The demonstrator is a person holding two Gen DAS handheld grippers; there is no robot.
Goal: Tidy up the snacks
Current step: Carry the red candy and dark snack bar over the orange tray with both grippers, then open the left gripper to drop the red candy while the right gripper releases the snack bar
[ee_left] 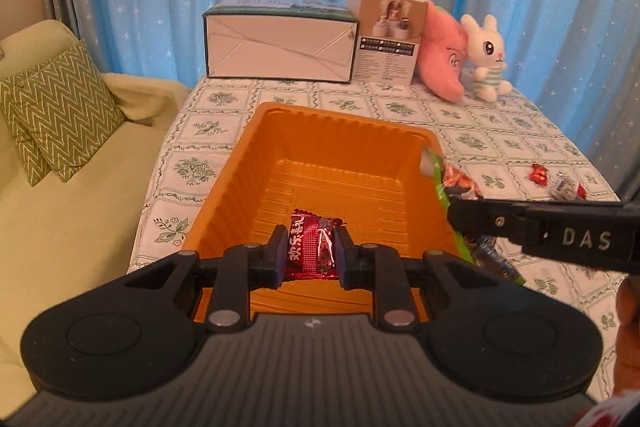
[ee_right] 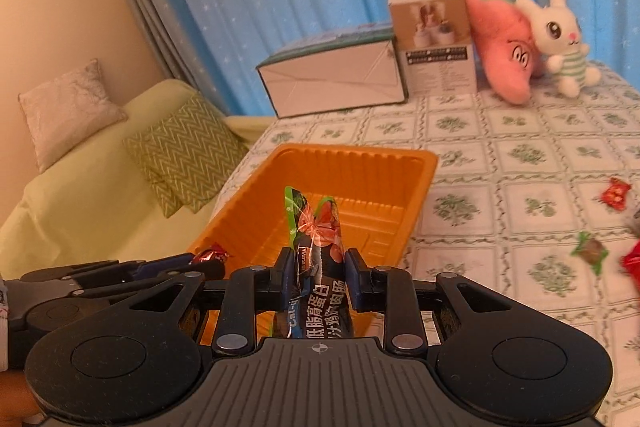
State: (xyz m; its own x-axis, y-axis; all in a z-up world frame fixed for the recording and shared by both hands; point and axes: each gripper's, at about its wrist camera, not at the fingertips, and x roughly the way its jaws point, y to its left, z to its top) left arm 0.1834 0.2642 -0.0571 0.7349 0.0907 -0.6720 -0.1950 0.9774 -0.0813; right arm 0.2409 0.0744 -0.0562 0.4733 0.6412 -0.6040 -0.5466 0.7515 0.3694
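Note:
An orange plastic tray (ee_left: 256, 131) sits on the flowered tablecloth; it also shows in the right wrist view (ee_right: 420, 183). My left gripper (ee_left: 310, 253) is shut on a red foil candy (ee_left: 310, 247) and holds it over the tray's near end. My right gripper (ee_right: 318, 271) is shut on a long dark snack pack with green edges (ee_right: 316, 239), held over the tray's near right rim. In the left wrist view the right gripper (ee_left: 456, 217) comes in from the right with that pack (ee_left: 452, 183). In the right wrist view the left gripper (ee_right: 196, 263) shows at the left with the candy (ee_right: 210, 255).
Several loose wrapped candies lie on the cloth at the right (ee_right: 616, 193) (ee_right: 590, 251) (ee_left: 538, 174). Two cardboard boxes (ee_left: 280, 45) (ee_left: 386, 35), a pink plush (ee_left: 444, 55) and a white rabbit plush (ee_left: 486, 55) stand at the table's back. A green sofa with cushions (ee_left: 60, 107) is at the left.

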